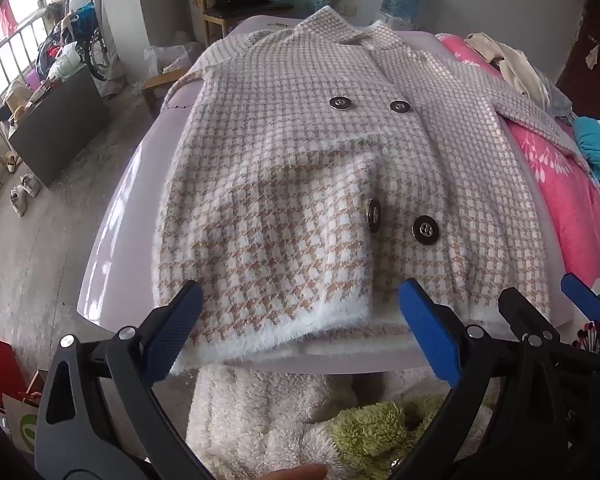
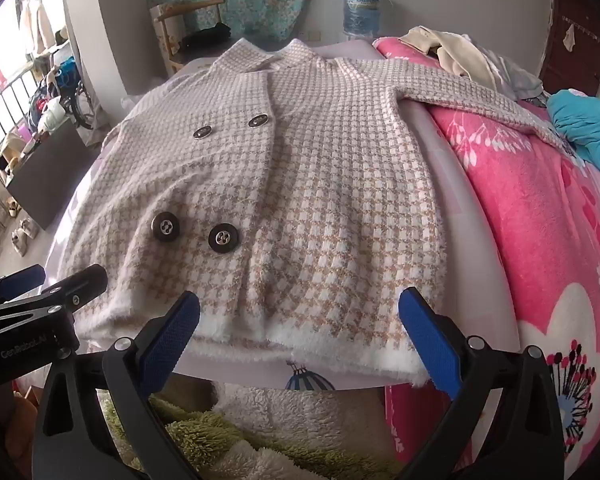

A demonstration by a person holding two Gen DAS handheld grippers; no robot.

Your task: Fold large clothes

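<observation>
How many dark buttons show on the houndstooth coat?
4. Two sit side by side on the upper chest, two side by side lower down. Cloth folds could hide more.

Coat (image 2: 284, 184) flat on table (image 1: 112, 248), blanket (image 2: 540, 240) to right.

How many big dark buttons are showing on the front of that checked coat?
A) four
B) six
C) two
A: the coat shows two buttons higher up, one at, and two nearer the hem, one at, making four.
</observation>
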